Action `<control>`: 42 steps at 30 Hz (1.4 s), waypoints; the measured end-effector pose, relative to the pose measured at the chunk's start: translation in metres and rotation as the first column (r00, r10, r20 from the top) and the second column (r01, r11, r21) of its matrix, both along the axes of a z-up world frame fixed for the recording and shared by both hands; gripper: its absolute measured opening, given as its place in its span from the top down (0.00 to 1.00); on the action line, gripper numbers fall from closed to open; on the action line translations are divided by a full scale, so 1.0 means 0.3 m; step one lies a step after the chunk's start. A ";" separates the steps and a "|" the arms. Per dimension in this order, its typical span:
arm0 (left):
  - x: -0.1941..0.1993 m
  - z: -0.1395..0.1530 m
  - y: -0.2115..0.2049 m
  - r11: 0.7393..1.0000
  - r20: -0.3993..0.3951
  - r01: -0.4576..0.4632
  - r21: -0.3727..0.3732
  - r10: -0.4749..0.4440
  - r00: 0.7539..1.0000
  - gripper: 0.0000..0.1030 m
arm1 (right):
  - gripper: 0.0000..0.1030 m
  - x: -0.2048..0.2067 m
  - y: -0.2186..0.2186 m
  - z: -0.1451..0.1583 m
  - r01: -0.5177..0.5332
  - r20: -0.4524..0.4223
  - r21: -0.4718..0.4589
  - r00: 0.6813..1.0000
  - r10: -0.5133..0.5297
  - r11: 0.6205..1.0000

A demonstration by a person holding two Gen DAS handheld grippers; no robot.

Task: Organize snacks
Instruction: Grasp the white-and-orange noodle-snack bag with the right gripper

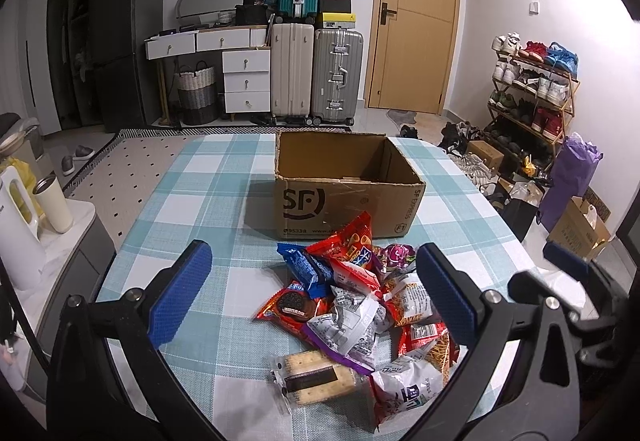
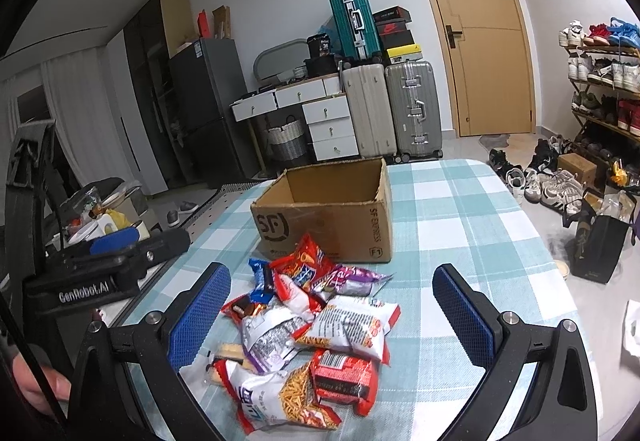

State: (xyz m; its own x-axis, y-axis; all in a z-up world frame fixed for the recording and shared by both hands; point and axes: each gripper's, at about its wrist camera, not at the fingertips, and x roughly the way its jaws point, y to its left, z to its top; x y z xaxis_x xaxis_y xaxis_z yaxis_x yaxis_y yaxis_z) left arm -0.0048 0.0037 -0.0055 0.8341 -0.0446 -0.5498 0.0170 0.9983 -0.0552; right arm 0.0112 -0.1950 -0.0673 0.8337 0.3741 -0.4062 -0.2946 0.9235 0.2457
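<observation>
On the left, the left gripper (image 1: 316,281) hovers above the checked tablecloth (image 1: 200,177) with its blue-padded fingers (image 1: 182,293) spread wide and nothing between them. Seen from the right wrist camera, the same tool (image 2: 116,241) sits at the left edge, beside the table.

In the middle lies the pile of snack packets (image 1: 360,305), loose on the cloth and just in front of the cardboard box (image 1: 344,193). An Oreo packet (image 1: 290,307) lies at the pile's left edge, a clear-wrapped cracker sandwich (image 1: 316,377) nearest the camera, and a red chip bag (image 1: 348,243) leans against the box's front wall. The box stands upright, flaps open, printed with an SF logo; no packet is visible inside it.

To the right, the right gripper (image 2: 332,305) also hangs over the pile (image 2: 312,329), jaws wide apart and holding nothing. Below it sit a white bag of stick snacks (image 2: 276,397) and a red barcode packet (image 2: 344,373); the box (image 2: 332,217) is behind them.
</observation>
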 end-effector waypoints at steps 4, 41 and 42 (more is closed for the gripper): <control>0.001 -0.012 0.021 1.000 -0.009 -0.004 -0.028 0.004 1.000 0.01 | 0.00 -0.016 0.018 -0.033 -0.029 -0.015 -0.002 0.999 0.029 1.000; -0.007 -0.150 0.194 0.995 -0.078 -0.094 -0.037 0.091 0.993 0.01 | 0.32 0.000 0.254 -0.383 -0.186 -0.234 -0.095 0.959 0.160 0.978; -0.005 -0.159 0.201 0.994 -0.087 -0.100 -0.033 0.097 0.991 0.01 | 0.34 -0.001 0.257 -0.384 -0.184 -0.229 -0.103 0.961 0.157 0.978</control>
State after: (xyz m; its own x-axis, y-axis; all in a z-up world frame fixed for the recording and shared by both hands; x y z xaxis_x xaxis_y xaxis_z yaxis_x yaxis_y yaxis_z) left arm -0.0063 0.0641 -0.0533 0.7854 0.0138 -0.6189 -0.0878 0.9921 -0.0893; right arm 0.0109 -0.1179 -0.1825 0.6475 0.4388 -0.6230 -0.4018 0.8913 0.2102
